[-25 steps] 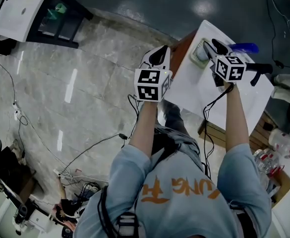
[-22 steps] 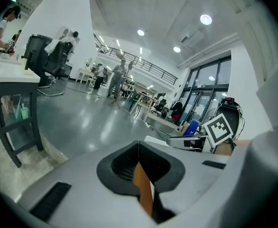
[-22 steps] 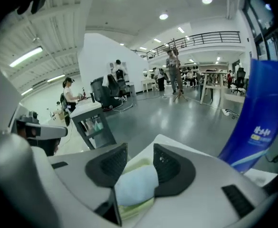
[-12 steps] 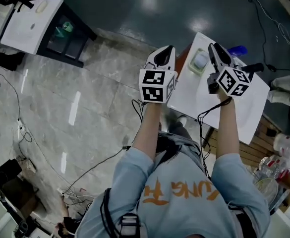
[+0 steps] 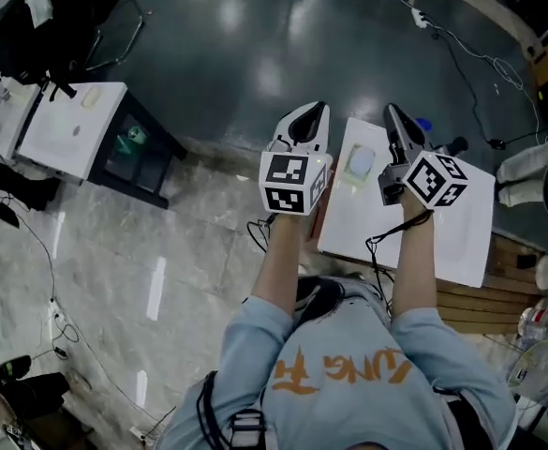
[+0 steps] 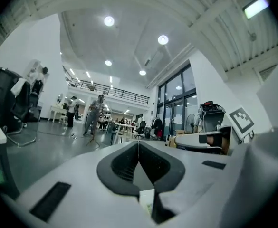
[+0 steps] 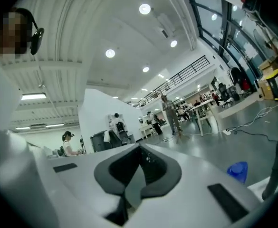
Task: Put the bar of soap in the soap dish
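Soap bar point(image 5: 361, 161), pale and rounded, lies inside the soap dish point(image 5: 352, 181) at the far left corner of the white worktop point(image 5: 442, 242), so the task looks done.

Nearest the camera, the person's two arms reach forward and hold both tools high above the worktop. The left tool point(image 5: 313, 111) hangs off the worktop's left edge, over the floor. Its own view shows the left tool point(image 6: 139, 144) with its jaws together and nothing between them. The right tool point(image 5: 392, 112) hangs just right of the dish. Its jaws have just been closing and now meet on nothing, as the right tool point(image 7: 139, 148) shows in its own view. Beyond it a small blue object point(image 5: 423, 123) sits at the worktop's far edge.

The dish stands close to the corner, so a tool coming back down or the cable trailing from the right tool could nudge it off. Leaving it alone seems safest.

A second ago the right tool stood low over the dish with its jaws wide. Both tools have since risen well clear, and the soap and dish have kept their place.
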Demonstrator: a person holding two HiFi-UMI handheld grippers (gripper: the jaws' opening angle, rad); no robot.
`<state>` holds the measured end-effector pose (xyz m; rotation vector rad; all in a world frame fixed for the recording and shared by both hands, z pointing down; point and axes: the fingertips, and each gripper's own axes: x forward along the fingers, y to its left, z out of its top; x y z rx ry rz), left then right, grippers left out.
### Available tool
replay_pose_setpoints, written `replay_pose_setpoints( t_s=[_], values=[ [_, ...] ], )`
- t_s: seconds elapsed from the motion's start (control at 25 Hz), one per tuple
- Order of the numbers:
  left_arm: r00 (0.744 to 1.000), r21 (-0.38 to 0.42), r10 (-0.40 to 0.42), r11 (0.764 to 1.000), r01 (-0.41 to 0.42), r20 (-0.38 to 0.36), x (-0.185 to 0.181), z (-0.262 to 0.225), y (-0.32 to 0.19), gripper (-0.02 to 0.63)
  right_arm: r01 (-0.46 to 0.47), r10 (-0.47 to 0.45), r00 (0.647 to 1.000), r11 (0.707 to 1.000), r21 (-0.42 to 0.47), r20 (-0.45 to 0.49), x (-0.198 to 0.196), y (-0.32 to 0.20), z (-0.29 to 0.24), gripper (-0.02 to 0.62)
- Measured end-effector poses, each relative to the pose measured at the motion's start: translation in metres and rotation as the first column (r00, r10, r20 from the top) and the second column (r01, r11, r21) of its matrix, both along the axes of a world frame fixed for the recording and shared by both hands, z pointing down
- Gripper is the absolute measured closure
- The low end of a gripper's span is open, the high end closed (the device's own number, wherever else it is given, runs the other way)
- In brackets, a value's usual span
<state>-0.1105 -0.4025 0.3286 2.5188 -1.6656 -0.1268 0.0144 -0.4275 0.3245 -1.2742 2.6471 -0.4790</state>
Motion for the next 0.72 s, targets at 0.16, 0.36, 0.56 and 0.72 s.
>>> replay_pose_setpoints(
  t_s=[0.16,0.36,0.56,0.72],
  values=[
    [0.999,0.059,0.044,0.997,-0.045,0.018,0.019,-0.025,0.001,0.584,-0.011,0.015,0.996,0.999,0.047,-0.087,0.006,0.008,-0.025,0.568],
    [0.987,0.078,0.146,0.985,-0.151,0.067,0.053,-0.032,-0.002,0.584,-0.175,0.196,0.956,0.978,0.115,-0.217,0.037,0.000,-0.024,0.568],
    [0.990,0.087,0.113,0.989,-0.121,0.088,0.054,-0.032,-0.010,0.584,-0.230,0.263,0.931,0.961,0.151,-0.255,0.050,-0.001,-0.027,0.566],
    [0.991,0.084,0.084,0.992,-0.093,0.105,0.047,-0.029,-0.015,0.584,-0.236,0.271,0.923,0.959,0.157,-0.273,0.048,-0.005,-0.026,0.566]
  ],
)
